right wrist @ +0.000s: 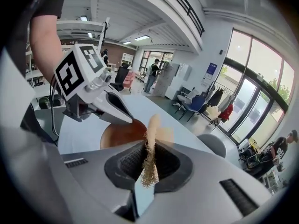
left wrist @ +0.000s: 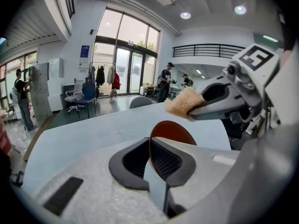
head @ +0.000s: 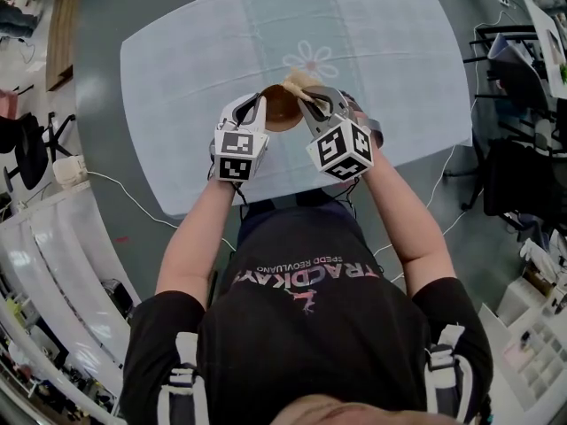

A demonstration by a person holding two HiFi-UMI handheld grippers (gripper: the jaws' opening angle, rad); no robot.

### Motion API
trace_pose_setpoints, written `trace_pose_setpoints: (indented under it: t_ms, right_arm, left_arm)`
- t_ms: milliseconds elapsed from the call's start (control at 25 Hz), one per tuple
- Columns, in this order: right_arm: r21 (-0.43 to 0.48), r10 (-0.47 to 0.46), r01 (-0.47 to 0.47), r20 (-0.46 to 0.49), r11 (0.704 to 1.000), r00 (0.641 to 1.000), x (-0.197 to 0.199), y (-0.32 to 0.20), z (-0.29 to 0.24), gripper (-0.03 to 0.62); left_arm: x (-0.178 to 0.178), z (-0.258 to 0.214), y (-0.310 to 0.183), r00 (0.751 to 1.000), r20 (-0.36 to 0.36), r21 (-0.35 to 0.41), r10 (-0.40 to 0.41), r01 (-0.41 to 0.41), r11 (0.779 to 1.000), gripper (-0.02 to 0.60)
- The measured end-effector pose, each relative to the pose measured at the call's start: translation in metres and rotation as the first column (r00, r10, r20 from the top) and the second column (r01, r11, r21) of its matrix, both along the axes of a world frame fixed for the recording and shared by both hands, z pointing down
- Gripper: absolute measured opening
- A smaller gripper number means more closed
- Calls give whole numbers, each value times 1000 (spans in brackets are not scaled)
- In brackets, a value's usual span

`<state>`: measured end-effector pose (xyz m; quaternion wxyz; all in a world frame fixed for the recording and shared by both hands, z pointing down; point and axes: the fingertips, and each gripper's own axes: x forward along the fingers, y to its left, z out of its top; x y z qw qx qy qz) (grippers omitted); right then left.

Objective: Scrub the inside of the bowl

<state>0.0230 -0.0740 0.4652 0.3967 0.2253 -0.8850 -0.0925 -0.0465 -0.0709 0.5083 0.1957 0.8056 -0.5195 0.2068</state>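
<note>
A brown bowl [head: 280, 111] is held above the table, tipped on edge, with my left gripper [head: 262, 104] shut on its rim. In the left gripper view the bowl [left wrist: 172, 131] rises thin from between the closed pads [left wrist: 164, 158]. My right gripper [head: 310, 102] is shut on a tan scrubbing sponge [head: 299, 81], which sits at the bowl's upper rim. The right gripper view shows the sponge [right wrist: 150, 146] squeezed flat between the jaws, with the bowl [right wrist: 120, 133] just behind it and the left gripper [right wrist: 111, 107] on its far edge. The sponge [left wrist: 184, 102] hangs above the bowl in the left gripper view.
A pale blue cloth with a flower print [head: 312, 58] covers the table [head: 186, 60]. Office chairs [head: 509, 175] and shelves stand to the right, white racks [head: 53, 255] to the left. A cable [head: 133, 197] runs over the floor. People stand far back in the hall [left wrist: 164, 80].
</note>
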Motion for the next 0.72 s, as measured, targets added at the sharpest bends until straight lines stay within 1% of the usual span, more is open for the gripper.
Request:
trace_pose_setpoints:
  t_ms: [80,120,200,240,320,400,560,720]
  right_arm:
    - [-7,-27,27,-25,1000,999,7,-10,5,32]
    - [-16,-60,59,-45,998,997,11,-12,10,32]
    - [-38,-162,159,-93,987,982,15,-12,21,32]
    - [-50,-224,219,-117,974,968,16,-10,27,32]
    - [-69,-344,337,-161,939,925,15,-3,39,32]
    - [-75,-433,427,-198,901,880,11,2,49,32]
    - [-79,-539,537,-237,840,808,1,7,62,32]
    - [-50,-631,649,-302,759,715,0,13,70,32]
  left_arm:
    - [7,-1,2,994,38,35,101,-102,994,26]
    - [12,0,5,986,61,46,156,-159,986,26]
    - [21,4,11,965,88,44,248,-253,967,26]
    - [25,8,14,956,87,36,279,-283,958,26]
    - [30,10,17,944,72,31,322,-325,945,26]
    - [34,9,19,929,69,39,363,-366,930,26]
    - [42,14,22,892,97,33,442,-447,894,26]
    - [48,16,23,857,122,28,501,-508,861,26]
